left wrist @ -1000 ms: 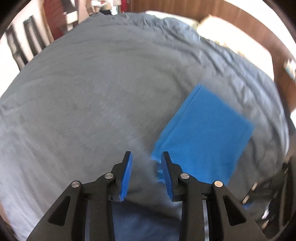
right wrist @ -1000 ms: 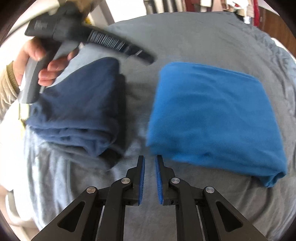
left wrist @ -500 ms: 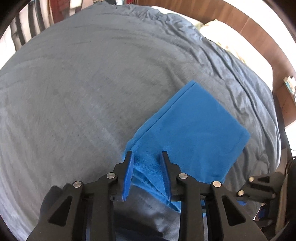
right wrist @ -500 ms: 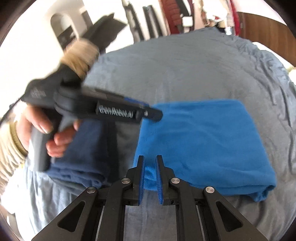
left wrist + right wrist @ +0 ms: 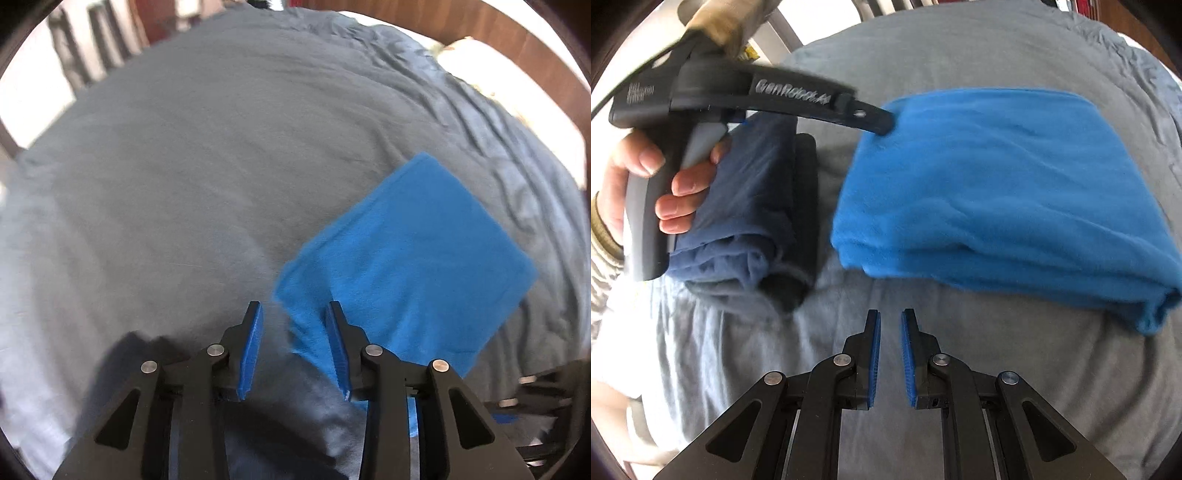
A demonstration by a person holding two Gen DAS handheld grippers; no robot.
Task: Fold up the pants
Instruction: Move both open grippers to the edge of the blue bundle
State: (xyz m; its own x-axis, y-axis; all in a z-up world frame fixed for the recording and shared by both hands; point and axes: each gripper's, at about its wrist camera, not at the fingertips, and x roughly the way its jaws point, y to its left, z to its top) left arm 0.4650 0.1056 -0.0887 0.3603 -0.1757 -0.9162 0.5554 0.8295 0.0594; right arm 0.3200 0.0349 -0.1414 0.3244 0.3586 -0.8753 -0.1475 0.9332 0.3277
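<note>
bright blue folded fleece pants (image 5: pixel 1004 199) lie flat on the grey bedspread (image 5: pixel 184 166), a neat squarish stack w/ layered edges showing along the near side. landmark = blue stack.

left gripper (image 5: pixel 293 345): black frame, blue pads, pointing steeply down over the stack's near-left corner. jaws opening; the corner of the blue fabric shows in the gap between them, but the pads are not pressing on it. in the right wrist view the same tool, held in a person's hand (image 5: pixel 646 173), has its tip at the stack's far-left corner; contact there can't be told (motion blur).

right gripper (image 5: pixel 890 354): jaws narrow, nearly together, nothing between them. hovers over bare bedspread just in front of the stack's near edge, not touching it.

dark navy folded garment (image 5: pixel 746 206) lies just left of the blue stack, a strip of bedspread between them, partly behind the hand.

wooden headboard (image 5: pixel 517 51) beyond the stack, at the far end of the bed.
</note>
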